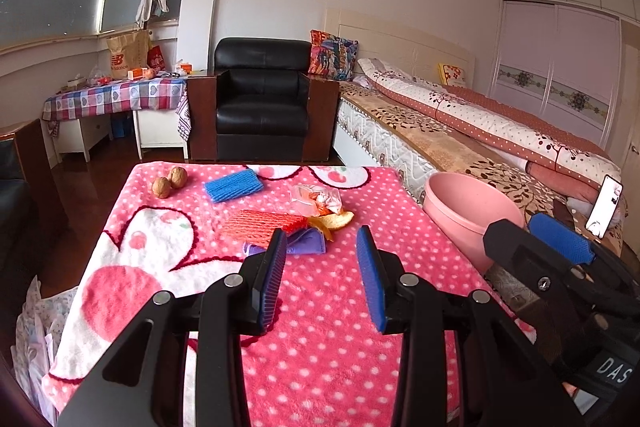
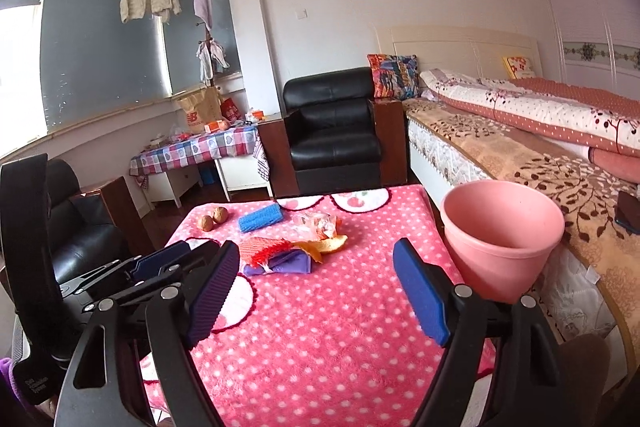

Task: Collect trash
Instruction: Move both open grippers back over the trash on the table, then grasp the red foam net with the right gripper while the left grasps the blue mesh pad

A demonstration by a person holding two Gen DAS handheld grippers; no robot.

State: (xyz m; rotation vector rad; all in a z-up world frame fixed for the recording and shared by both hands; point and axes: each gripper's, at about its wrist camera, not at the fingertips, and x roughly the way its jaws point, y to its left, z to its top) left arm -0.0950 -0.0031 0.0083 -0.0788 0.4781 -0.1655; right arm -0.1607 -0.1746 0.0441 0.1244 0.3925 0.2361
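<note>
On the pink polka-dot table cover lies a heap of trash: a red foam net, a purple wrapper, orange peel and a clear plastic wrapper. A blue foam net and two walnuts lie farther back. A pink bin stands at the table's right edge. My left gripper is open and empty, just short of the heap. My right gripper is open and empty, right of the left one, which shows in its view.
A bed runs along the right side with a phone on it. A black armchair stands behind the table. A side table with a checked cloth is at the back left.
</note>
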